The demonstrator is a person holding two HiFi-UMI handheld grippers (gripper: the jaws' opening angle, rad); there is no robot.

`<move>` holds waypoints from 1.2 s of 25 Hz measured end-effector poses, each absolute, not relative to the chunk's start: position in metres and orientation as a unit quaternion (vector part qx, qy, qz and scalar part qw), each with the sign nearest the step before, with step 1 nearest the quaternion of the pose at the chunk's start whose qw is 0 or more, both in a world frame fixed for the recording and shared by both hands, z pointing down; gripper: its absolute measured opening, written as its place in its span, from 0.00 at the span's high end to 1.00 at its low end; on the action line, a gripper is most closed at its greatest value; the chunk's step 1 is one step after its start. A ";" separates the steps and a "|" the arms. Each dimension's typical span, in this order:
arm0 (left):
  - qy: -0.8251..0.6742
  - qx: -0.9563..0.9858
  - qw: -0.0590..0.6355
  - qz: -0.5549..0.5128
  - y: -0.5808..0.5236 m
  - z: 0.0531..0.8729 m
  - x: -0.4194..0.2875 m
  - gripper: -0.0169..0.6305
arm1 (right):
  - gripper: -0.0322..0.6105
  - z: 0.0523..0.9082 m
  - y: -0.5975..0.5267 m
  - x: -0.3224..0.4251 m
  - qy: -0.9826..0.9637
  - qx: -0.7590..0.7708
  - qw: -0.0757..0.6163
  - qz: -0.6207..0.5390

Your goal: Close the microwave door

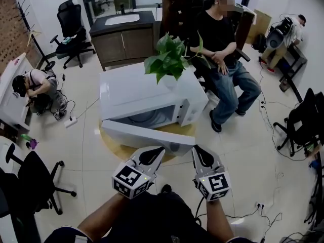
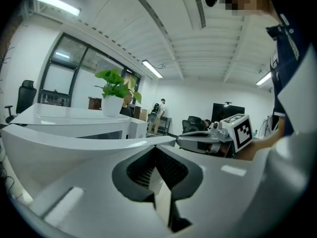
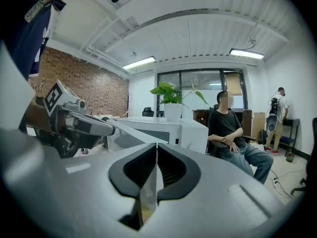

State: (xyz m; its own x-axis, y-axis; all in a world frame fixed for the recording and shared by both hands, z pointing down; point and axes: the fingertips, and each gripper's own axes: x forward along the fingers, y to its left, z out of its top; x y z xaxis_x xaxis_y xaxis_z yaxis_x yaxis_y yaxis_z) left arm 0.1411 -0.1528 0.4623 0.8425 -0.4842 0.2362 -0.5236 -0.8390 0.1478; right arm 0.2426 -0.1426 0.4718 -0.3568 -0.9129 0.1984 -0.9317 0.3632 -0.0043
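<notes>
Left hand-held gripper [image 1: 158,151]: your jaws are together with nothing between them. The tips sit at the near edge of the microwave door [image 1: 147,135]; whether they touch it I cannot tell.
Right hand-held gripper [image 1: 198,149]: jaws together, empty, just beside your left one, near the door's free end.
Microwave door: open, swung out toward you over the desk's [image 1: 112,145] near edge.
Microwave [image 1: 144,92]: mid-desk, with a potted plant [image 1: 169,59] on top.
</notes>
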 end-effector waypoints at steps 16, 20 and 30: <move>-0.328 0.935 0.108 0.087 -0.189 0.446 0.146 0.96 | 0.94 0.458 -0.218 0.265 -0.820 0.559 0.103 0.061; -0.334 0.932 0.119 0.081 -0.186 0.433 0.137 0.96 | 0.94 0.443 -0.226 0.256 -0.823 0.553 0.117 0.059; -0.342 0.926 0.130 0.088 -0.198 0.436 0.139 0.96 | 0.94 0.437 -0.261 0.254 -0.813 0.567 0.113 0.073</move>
State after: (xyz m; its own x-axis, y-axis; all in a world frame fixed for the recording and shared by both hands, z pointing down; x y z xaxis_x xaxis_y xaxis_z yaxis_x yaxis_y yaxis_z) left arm 0.1387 -0.1979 0.4363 0.7500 -0.6116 0.2517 -0.6572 -0.7319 0.1799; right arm 0.2535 -0.2608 0.4372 -0.3319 -0.9048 0.2669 -0.9379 0.3467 0.0090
